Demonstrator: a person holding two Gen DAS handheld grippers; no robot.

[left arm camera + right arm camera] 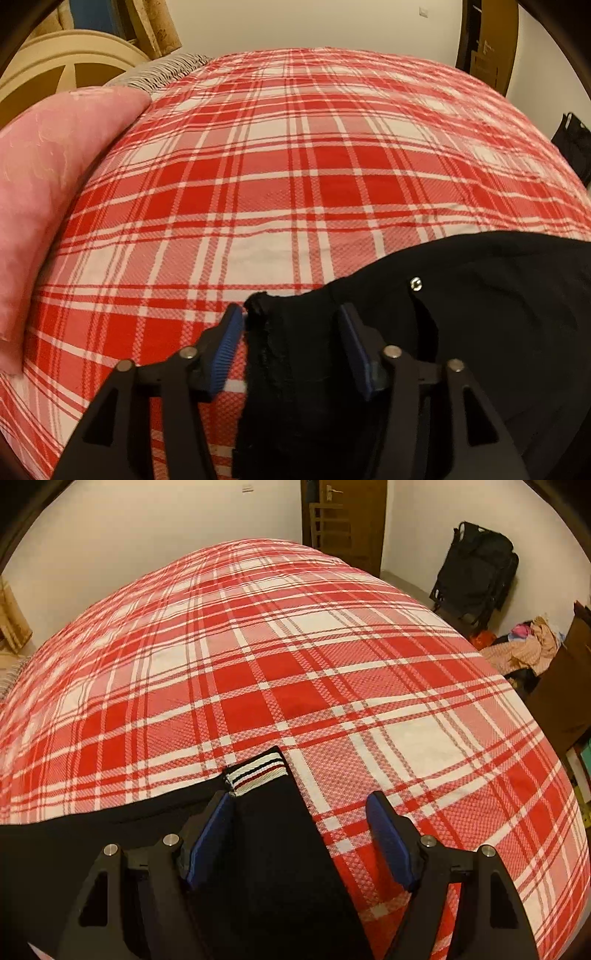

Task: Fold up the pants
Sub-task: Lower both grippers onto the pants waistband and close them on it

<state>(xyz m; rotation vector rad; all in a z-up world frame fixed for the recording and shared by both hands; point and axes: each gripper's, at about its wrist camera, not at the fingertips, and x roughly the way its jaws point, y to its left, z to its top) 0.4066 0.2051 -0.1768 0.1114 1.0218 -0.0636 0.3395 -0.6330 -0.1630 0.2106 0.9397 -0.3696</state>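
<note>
Warm, dim indoor light; sharp centres, strong fisheye bending and dark vignetted corners.

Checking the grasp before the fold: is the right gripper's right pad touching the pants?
Apart. The right wrist view shows plaid bedspread between that pad and the pants.

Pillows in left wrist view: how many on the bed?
1 for certain: a pink pillow at the left edge of the plaid bedspread. A striped fabric thing behind it may be another pillow or a blanket; can't tell.
</note>
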